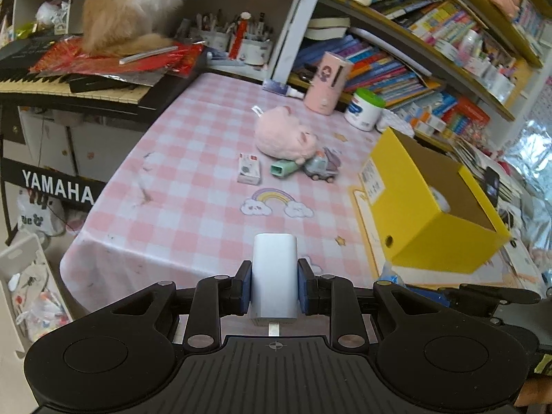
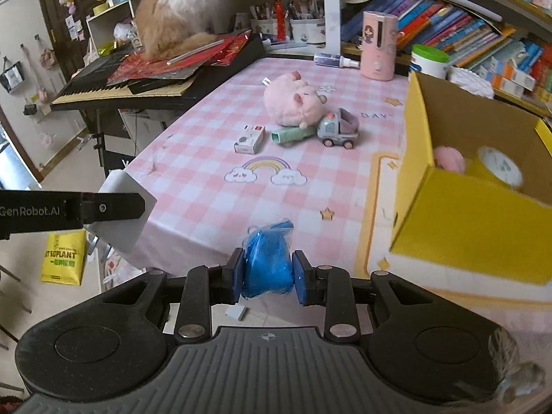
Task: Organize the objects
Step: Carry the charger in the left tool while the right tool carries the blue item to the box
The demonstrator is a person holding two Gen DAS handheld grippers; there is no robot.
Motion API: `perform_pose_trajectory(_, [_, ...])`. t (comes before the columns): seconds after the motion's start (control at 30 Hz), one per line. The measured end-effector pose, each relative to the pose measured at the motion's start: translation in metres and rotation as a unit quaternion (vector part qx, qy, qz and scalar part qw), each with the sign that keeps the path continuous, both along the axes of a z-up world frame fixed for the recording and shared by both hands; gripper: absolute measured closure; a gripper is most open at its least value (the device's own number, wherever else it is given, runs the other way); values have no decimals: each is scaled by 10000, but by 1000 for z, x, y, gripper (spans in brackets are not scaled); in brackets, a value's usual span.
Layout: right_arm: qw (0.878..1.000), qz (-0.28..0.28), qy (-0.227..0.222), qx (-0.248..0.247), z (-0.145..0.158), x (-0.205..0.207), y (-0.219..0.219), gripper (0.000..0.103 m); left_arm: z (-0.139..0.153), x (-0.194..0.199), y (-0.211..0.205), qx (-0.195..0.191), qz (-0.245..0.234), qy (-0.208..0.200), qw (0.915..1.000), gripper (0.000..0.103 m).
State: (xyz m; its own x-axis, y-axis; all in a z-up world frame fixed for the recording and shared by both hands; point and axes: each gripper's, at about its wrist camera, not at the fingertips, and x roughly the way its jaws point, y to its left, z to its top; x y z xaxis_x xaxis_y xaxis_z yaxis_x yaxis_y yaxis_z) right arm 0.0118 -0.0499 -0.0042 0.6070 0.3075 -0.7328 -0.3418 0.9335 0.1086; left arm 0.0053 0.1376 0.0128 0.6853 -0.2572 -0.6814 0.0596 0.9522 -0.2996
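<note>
White charger [image 1: 274,272]: clamped upright between the blue pads of the left gripper [image 1: 274,284], held above the near edge of the table.
Blue bag [image 2: 266,264]: squeezed between the pads of the right gripper [image 2: 266,276], crumpled, above the near table edge.
Left gripper from the right wrist view: seen side-on at far left [image 2: 103,207], the charger [image 2: 120,214] sticking out past the table's near left corner.
Yellow box [image 2: 476,220]: open, at the right side of the table; a pink thing [image 2: 448,158] and a yellow roll [image 2: 496,169] inside.
Table [image 1: 193,220]: pink checked cloth, a wide bare stretch between the near edge and the middle cluster.
Middle cluster: small white box [image 1: 249,168], green tube [image 1: 283,168], toy truck [image 1: 322,167], pink plush [image 1: 284,138]; plush touching tube and truck, white box just beside, apart.
Far edge: pink cylinder [image 1: 330,82], green-lidded tub [image 1: 365,108], close to the bookshelves [image 1: 431,34].
Left edge: keyboard [image 1: 69,86] butting against the table, a cat [image 1: 134,3] sitting on red paper [image 1: 114,60] on top.
</note>
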Motion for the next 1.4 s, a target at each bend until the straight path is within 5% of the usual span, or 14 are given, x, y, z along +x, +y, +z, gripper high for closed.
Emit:
perform_pose_trajectory(0.4, [9974, -704, 107, 59, -6, -63, -29, 76, -9, -32, -35, -57, -796, 184, 9966, 79])
perform_pose_trajectory(0.7, [9885, -1489, 264, 35, -12, -95, -69, 76, -16, -33, -82, -53, -1652, 321, 9857, 79])
perform_pose_trajectory(1.4, [9636, -2640, 410, 63, -13, -104, -156, 76, -15, -3, -184, 79, -2751, 331, 9608, 79])
